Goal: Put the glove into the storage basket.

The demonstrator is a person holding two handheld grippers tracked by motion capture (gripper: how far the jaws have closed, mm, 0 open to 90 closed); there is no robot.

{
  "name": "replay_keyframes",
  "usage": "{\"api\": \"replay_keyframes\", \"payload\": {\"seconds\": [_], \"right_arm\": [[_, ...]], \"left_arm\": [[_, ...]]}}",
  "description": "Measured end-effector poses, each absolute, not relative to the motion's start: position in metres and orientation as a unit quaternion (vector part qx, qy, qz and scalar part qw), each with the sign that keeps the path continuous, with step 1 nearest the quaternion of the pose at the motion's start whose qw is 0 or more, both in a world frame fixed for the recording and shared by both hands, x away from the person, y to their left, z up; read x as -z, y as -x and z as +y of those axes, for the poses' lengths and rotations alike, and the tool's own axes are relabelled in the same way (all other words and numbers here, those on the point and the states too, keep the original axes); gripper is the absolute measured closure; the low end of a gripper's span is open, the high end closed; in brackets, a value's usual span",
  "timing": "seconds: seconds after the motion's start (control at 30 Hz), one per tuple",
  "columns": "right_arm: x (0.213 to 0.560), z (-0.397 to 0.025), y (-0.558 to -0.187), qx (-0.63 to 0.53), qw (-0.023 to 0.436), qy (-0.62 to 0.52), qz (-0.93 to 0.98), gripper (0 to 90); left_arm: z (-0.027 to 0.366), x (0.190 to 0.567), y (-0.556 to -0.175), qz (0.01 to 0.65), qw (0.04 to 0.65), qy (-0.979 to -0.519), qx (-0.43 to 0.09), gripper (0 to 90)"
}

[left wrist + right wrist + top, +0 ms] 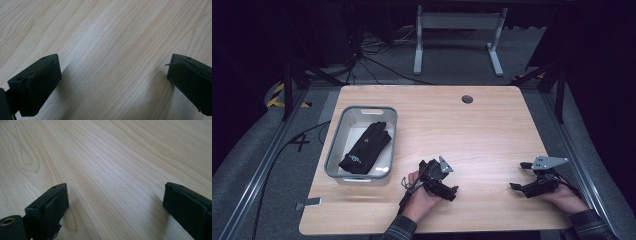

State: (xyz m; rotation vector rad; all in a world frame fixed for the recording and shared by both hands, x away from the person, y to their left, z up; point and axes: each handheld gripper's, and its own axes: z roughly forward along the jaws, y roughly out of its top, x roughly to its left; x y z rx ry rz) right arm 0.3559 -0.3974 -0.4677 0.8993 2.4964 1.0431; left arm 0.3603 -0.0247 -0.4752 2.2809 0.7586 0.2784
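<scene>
High view: the left gripper [443, 181] and right gripper [526, 176] rest low on the table [472, 135], both with jaws spread wide and holding nothing. Beyond and left of the left gripper, a black glove [364, 148] lies inside a grey tray [338, 137].

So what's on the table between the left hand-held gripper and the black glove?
In the high view, the grey bin's near wall stands between them, since the black glove lies inside it. From the bin to the left hand-held gripper, the wooden table is bare.

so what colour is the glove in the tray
Black, with a small light logo near the cuff; glove shows best in the high view.
</scene>
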Motion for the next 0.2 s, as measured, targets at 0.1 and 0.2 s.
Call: {"api": "replay_keyframes", "payload": {"seconds": [0.1, 0.2], "right_arm": [[0.4677, -0.3975, -0.3559, -0.362, 0.145, -0.312, 0.866, 6.9], [0.4677, -0.3975, -0.3559, -0.362, 0.145, -0.312, 0.866, 6.9]], "left_arm": [[-0.0243, 0.4753, -0.3599, 0.294, 0.354, -0.881, -0.108, 0.0], [-0.0243, 0.4753, -0.3599, 0.294, 0.354, -0.881, -0.108, 0.0]]}}
